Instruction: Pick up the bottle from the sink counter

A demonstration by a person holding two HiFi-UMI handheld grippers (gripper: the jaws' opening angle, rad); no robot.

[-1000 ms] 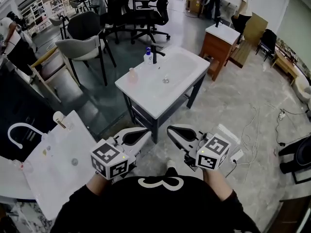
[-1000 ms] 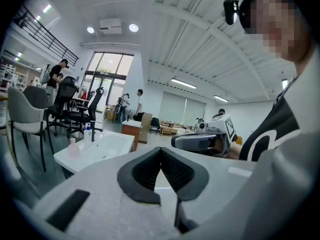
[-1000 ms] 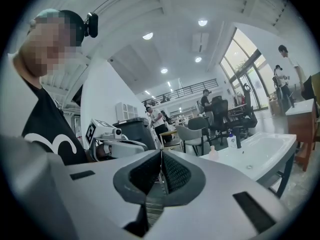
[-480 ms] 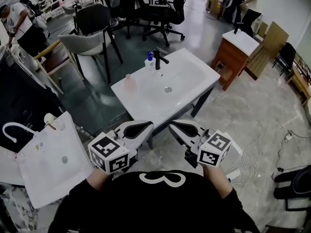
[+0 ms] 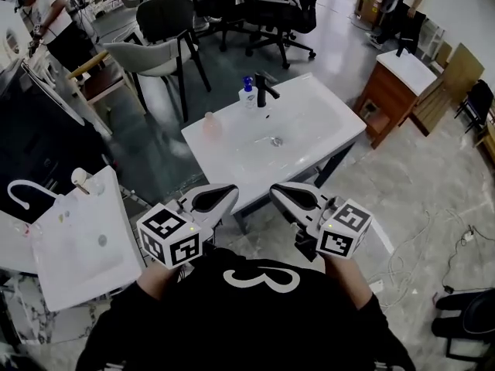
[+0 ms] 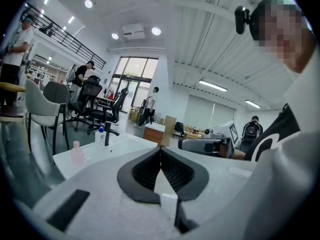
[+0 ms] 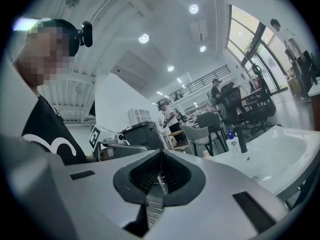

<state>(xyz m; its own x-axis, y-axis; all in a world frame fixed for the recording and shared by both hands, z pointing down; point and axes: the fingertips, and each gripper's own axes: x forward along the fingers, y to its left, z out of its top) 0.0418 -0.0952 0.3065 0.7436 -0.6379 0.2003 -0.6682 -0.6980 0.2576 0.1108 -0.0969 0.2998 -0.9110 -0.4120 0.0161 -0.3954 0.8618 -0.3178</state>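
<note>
The white sink counter [image 5: 309, 141] stands ahead of me with a black faucet [image 5: 265, 90] at its far edge. A small pink bottle [image 5: 210, 124] stands on its left part, and a white bottle with a blue pump [image 5: 247, 93] stands beside the faucet. My left gripper [image 5: 215, 199] and right gripper [image 5: 294, 197] hover side by side short of the counter's near edge, both shut and empty. The left gripper view shows the pink bottle [image 6: 76, 153] and the pump bottle [image 6: 101, 135] beyond its tip [image 6: 161, 151]. The right gripper [image 7: 161, 154] sees the pump bottle [image 7: 231, 141].
A second white basin [image 5: 77, 246] with a curved white faucet [image 5: 23, 199] lies at my left. A grey chair [image 5: 158, 52] and office chairs stand behind the counter, a wooden vanity [image 5: 398, 79] to its right. People stand at the far back. Cables lie on the floor [image 5: 418, 246].
The sink counter has come a little closer and larger in the head view. Both grippers have stayed shut and side by side.
</note>
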